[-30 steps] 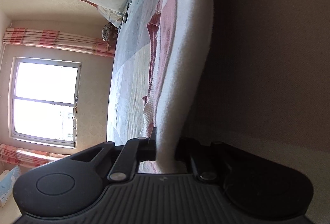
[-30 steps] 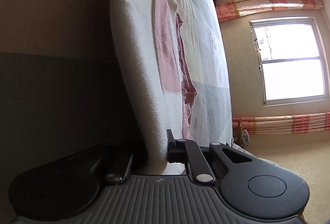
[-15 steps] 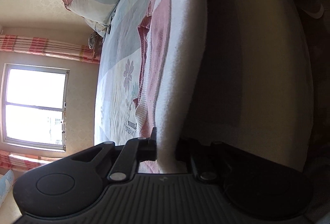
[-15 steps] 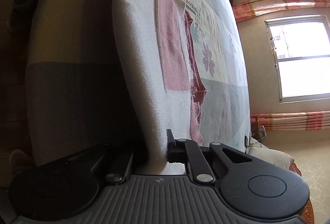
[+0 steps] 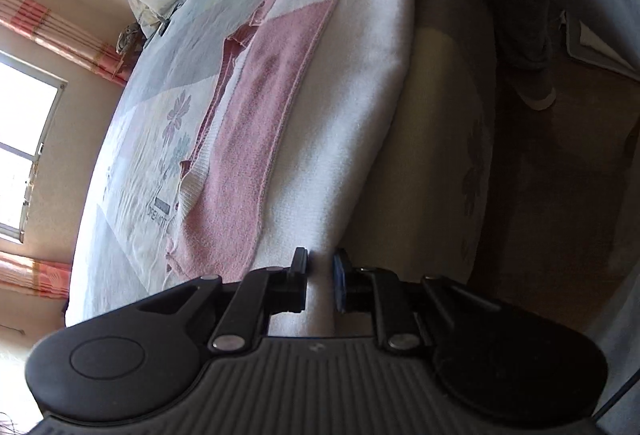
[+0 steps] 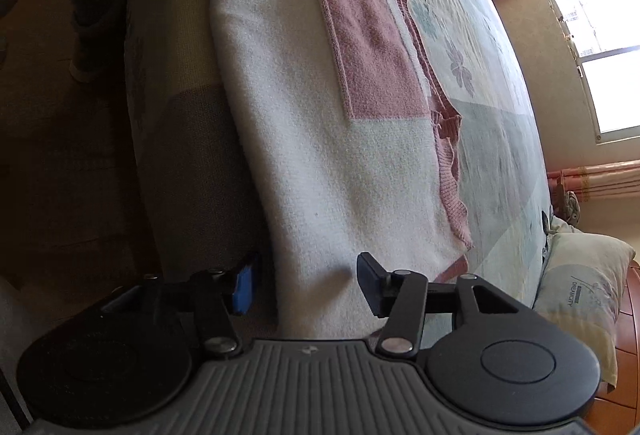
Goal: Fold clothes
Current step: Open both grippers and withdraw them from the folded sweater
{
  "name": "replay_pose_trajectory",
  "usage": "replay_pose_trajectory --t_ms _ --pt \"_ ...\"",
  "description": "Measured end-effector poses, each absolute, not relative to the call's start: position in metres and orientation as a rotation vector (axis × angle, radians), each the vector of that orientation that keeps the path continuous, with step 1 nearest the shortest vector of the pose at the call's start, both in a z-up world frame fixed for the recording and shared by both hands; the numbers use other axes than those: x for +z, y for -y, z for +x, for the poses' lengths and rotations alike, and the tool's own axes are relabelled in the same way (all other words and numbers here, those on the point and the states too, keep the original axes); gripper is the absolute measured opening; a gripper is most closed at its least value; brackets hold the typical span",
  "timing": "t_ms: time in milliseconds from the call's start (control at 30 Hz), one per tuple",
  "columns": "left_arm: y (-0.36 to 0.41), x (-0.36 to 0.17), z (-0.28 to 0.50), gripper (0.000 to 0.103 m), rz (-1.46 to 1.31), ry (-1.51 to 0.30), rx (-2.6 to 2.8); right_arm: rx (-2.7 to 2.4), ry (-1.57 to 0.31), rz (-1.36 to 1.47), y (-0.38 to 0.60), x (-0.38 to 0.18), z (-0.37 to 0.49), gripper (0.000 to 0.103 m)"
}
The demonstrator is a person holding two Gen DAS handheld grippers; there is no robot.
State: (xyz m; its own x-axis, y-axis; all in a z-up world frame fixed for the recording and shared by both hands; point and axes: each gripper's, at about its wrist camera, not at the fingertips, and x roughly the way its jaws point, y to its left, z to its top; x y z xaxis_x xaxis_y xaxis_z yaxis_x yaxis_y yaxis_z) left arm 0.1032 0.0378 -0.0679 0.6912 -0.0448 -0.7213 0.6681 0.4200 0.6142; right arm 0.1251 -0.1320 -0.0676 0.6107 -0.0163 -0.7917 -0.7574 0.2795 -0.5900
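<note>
Floral bedspread (image 5: pixel 152 139) under white-and-pink sweater (image 5: pixel 344 107); left tool (image 5: pixel 320 281) clamped on its hem, right tool (image 6: pixel 306 285) apart.

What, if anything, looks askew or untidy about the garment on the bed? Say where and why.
The white and pink sweater lies mostly flat on the bed, but its near edge hangs over the bed's side. Along the far edge, darker pink ribbed knit is bunched and crumpled rather than smoothed under. Nothing looks torn or spilled.
</note>
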Motion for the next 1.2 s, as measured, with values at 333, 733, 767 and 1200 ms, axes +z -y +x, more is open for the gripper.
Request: replay_pose_trajectory --t_ms 333,733,767,1200 --pt "-0.068 -0.051 0.152 0.021 0.381 -0.812 -0.421 0.469 -0.8 -0.34 0.202 -0.013 0.138 0.089" --pt "-0.078 -0.049 0.136 0.05 0.228 -0.784 -0.291 0.403 -0.804 -0.252 0.191 -0.059 0.103 0.091" --pt "-0.075 -0.05 0.136 0.05 0.185 -0.792 -0.307 0.405 -0.784 -0.23 0.191 -0.054 0.103 0.091" --pt "-0.051 -0.044 0.157 0.071 0.105 -0.76 -0.341 0.413 -0.798 0.021 0.199 -0.06 0.103 0.103"
